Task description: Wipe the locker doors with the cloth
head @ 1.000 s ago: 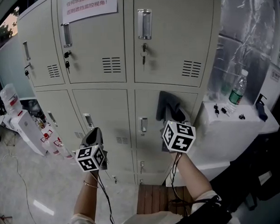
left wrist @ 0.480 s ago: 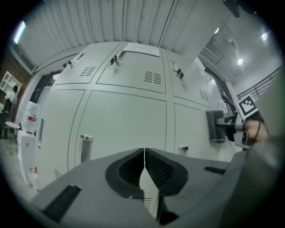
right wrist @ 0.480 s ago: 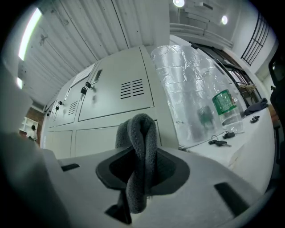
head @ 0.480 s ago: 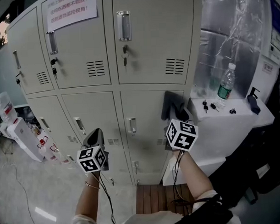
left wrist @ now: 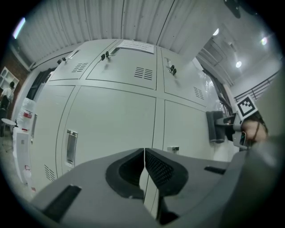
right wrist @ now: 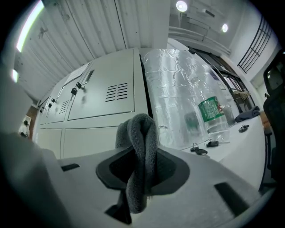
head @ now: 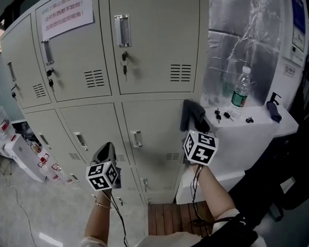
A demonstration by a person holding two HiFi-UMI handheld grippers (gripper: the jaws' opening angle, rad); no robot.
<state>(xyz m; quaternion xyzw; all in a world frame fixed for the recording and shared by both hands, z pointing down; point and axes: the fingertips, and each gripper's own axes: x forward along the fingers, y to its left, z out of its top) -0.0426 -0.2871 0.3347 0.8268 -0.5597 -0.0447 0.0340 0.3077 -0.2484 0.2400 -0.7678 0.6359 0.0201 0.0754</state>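
Observation:
A bank of beige lockers fills the head view. My right gripper is shut on a dark grey cloth, and holds it against the right edge of the lower right locker door. The right gripper view has the cloth bunched and pinched between the jaws of the right gripper. My left gripper hangs lower left, in front of the lower middle door, shut with nothing in it. In the left gripper view the left gripper has its jaws pressed together, and the cloth shows far right.
A white counter stands right of the lockers with a plastic water bottle, keys and a small dark item. Plastic-wrapped equipment rises behind it. White containers stand on the floor at left. Wooden slats lie below.
The cloth and right gripper have shifted right along the lower door to its right edge. The view has swung right. The left gripper has hardly moved.

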